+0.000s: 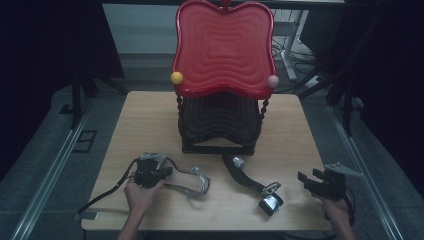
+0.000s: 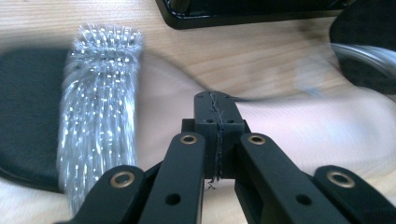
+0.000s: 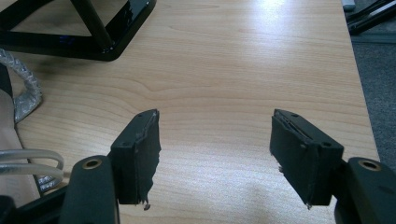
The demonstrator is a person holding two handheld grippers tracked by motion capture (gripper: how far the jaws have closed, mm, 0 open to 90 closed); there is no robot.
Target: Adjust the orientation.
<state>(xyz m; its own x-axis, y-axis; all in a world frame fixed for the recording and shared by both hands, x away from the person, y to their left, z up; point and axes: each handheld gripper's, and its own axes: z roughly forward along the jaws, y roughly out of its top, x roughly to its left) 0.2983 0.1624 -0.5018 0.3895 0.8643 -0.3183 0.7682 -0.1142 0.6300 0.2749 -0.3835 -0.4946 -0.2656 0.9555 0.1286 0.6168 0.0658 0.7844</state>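
Resting near the counter's (image 1: 150,120) front-left corner, the left gripper (image 2: 215,105) has its jaws pressed fully together on nothing, the silver strap (image 2: 100,107) lying just beside it. Near the front-right corner, the right gripper (image 3: 215,154) stands wide open and empty, well apart from the strap.

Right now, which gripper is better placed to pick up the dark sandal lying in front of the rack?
Right. The right gripper is open, with the dark sandal just beside it. The left gripper is shut and sits by the silver-strapped sandal, farther away.
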